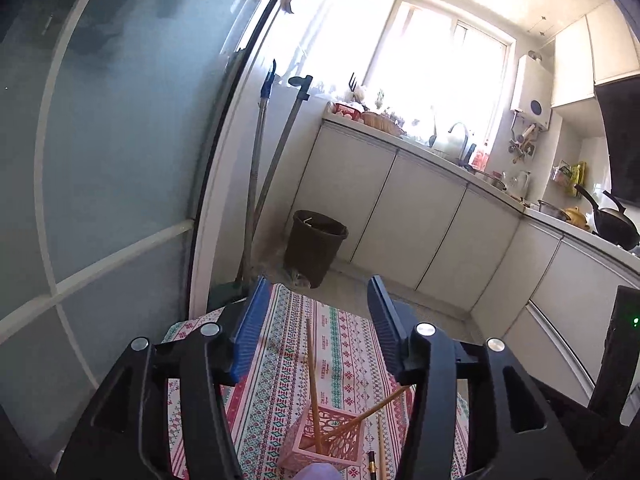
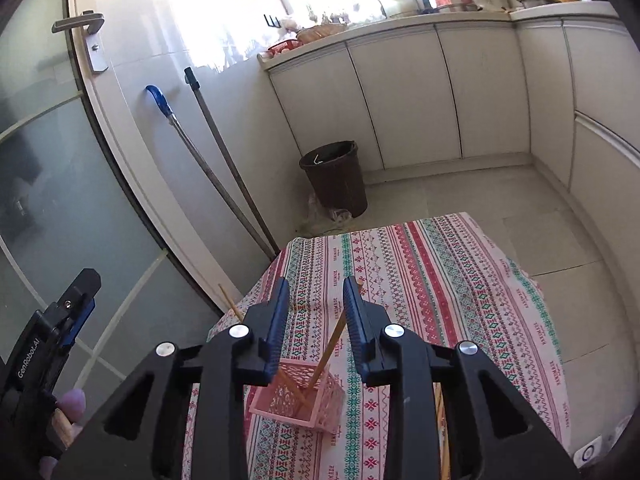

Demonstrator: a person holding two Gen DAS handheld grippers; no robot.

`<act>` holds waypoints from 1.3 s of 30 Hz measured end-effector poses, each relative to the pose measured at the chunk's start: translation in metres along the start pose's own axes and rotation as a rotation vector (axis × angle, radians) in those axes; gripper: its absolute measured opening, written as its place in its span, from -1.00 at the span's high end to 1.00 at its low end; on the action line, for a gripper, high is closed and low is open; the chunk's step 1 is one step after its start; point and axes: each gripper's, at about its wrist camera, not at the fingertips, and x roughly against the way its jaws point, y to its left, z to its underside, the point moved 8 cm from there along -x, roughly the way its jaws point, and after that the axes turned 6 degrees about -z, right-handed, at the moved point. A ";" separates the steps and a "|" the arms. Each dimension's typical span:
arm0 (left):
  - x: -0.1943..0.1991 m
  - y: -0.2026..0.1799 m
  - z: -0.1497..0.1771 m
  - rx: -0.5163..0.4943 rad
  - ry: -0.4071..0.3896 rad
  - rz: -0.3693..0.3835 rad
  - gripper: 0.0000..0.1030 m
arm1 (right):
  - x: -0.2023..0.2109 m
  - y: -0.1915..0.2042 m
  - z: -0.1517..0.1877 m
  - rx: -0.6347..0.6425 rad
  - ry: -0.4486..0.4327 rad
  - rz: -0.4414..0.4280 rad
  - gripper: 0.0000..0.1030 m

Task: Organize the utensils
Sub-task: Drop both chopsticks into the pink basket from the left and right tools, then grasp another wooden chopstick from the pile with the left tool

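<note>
A pink lattice utensil holder [image 1: 328, 436] [image 2: 298, 402] stands on the patterned tablecloth [image 1: 280, 360] [image 2: 420, 280]. Two wooden chopsticks [image 1: 314, 384] [image 2: 332, 344] stand tilted inside it, leaning apart. Another chopstick [image 1: 382, 448] and a black-tipped one lie on the cloth right of the holder. My left gripper [image 1: 316, 292] is open and empty above the holder; its body also shows in the right wrist view [image 2: 60, 320]. My right gripper [image 2: 314, 292] is open and empty above the holder, with one chopstick's top between its fingers, not clamped.
A dark waste bin [image 1: 314, 246] [image 2: 334, 178] stands on the floor beyond the table. Two mop handles [image 2: 208, 168] lean on the wall by a glass door [image 1: 100, 160]. White cabinets [image 2: 440, 92] and a cluttered counter run along the back and right.
</note>
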 end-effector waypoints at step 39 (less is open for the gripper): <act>-0.031 -0.143 0.220 -0.415 0.755 0.314 -0.86 | 0.090 -0.202 0.080 -0.435 0.100 0.341 -0.87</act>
